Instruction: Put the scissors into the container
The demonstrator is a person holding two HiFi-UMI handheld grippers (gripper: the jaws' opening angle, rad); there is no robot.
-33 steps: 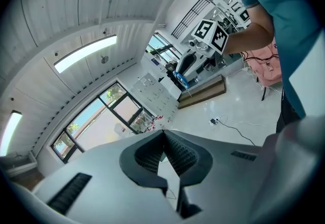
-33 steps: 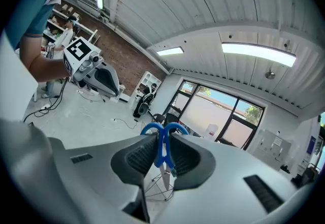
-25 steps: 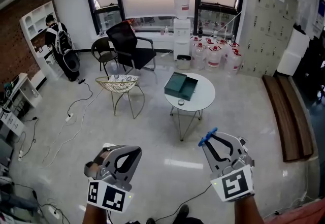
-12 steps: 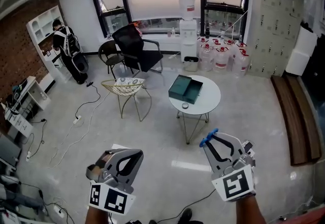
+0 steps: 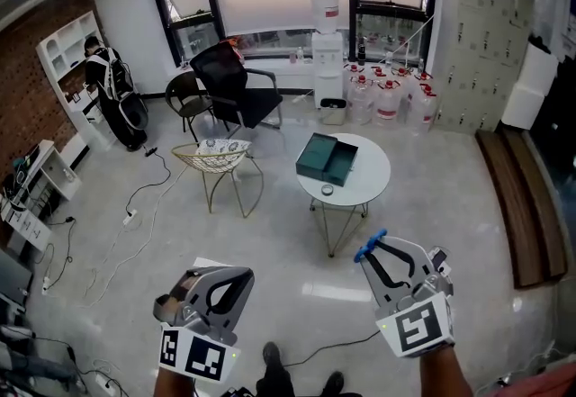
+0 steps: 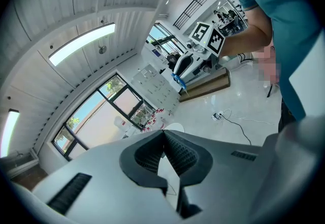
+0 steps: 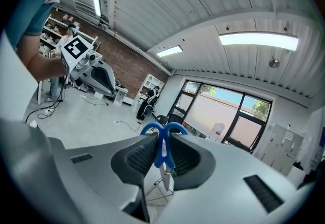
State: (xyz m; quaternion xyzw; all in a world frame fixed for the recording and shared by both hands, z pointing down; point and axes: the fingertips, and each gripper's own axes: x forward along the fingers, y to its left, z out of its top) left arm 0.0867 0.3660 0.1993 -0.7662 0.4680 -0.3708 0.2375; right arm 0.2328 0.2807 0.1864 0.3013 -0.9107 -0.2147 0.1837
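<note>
The blue-handled scissors [image 7: 162, 153] are clamped between the pads of the right gripper [image 7: 161, 140], handle loops jutting past the fingertips and the blades pointing back between the jaws. In the head view their blue handle is seen at the tip of that gripper, which is held in the air above the floor, well short of the table. The container [image 5: 327, 157], a dark green open box, is set on the round white table [image 5: 371, 177], toward its far left edge. A small round object [image 5: 325, 191] is placed by the table's near left edge, just beside the container. The left gripper [image 6: 163, 135] is held at the left with its jaws brought together and nothing between them. A wire-frame chair [image 5: 214, 153] is seen left of the table.
</note>
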